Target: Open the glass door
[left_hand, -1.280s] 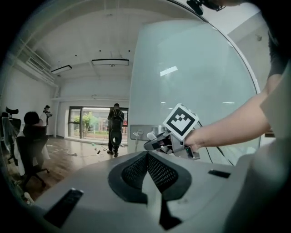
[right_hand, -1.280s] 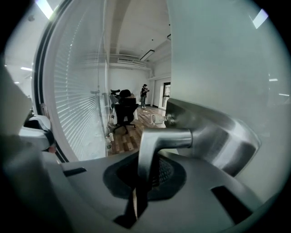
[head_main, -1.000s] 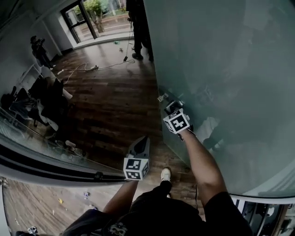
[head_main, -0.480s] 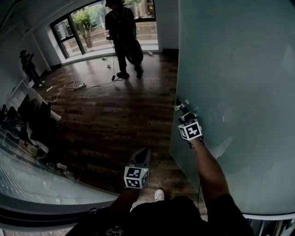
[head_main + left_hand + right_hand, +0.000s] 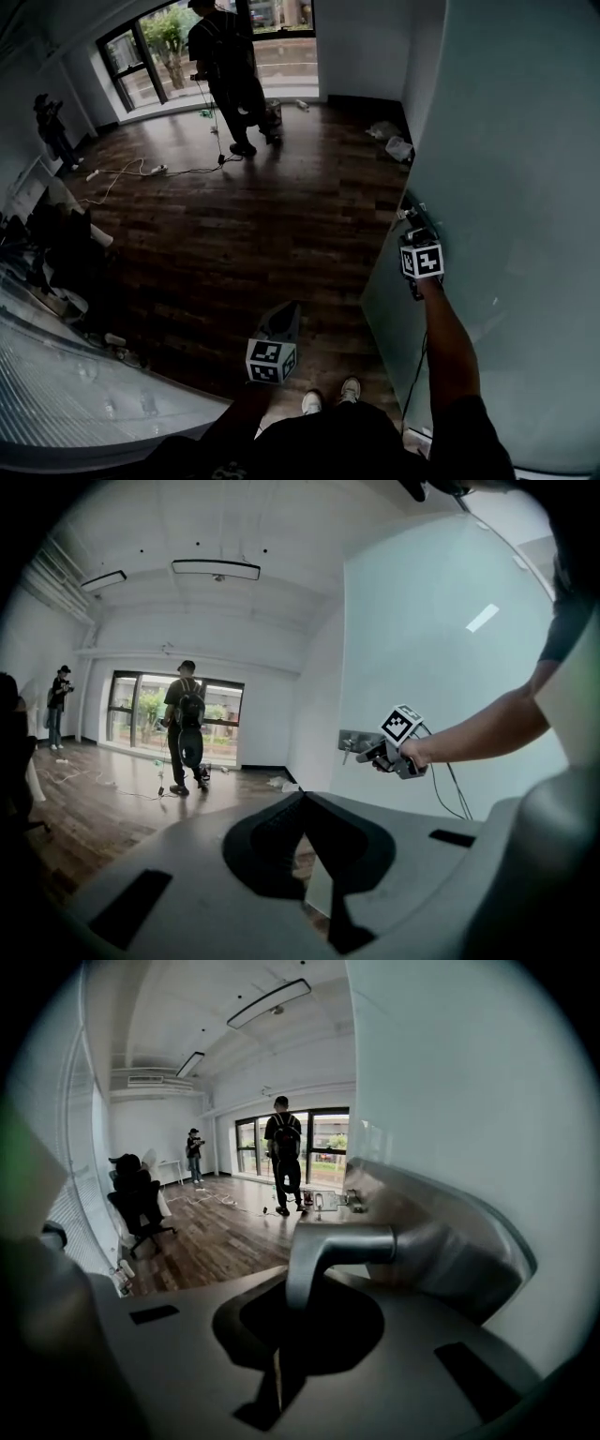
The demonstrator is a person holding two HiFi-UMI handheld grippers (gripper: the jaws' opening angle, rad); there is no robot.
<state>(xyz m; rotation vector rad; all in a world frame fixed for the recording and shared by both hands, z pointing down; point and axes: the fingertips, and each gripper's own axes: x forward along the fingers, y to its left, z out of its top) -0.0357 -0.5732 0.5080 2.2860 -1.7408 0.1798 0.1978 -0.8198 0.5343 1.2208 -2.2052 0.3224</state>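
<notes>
While the right arm is stretched forward and almost straight, the right gripper [image 5: 412, 227] is clenched on the metal lever handle [image 5: 339, 1244] of the glass door [image 5: 525, 187]; the lever is seen passing between the jaws in the right gripper view. The left gripper [image 5: 287, 311] is held low and close to the body, pointed ahead over the floor, with its jaws pressed together on nothing. Black-and-white square markers are carried on each gripper's cube. The right of the head view is filled by the frosted door panel, whose edge stands just beside the right gripper. A dark wooden plank floor [image 5: 234, 234] is laid through the white-walled room. A person with a backpack [image 5: 223, 66] is seen standing before the windows [image 5: 159, 42], and a second person [image 5: 52, 127] by the left wall. Cables [image 5: 141, 172] are strewn across the boards, and an office chair [image 5: 136, 1206] is placed at the left.
</notes>
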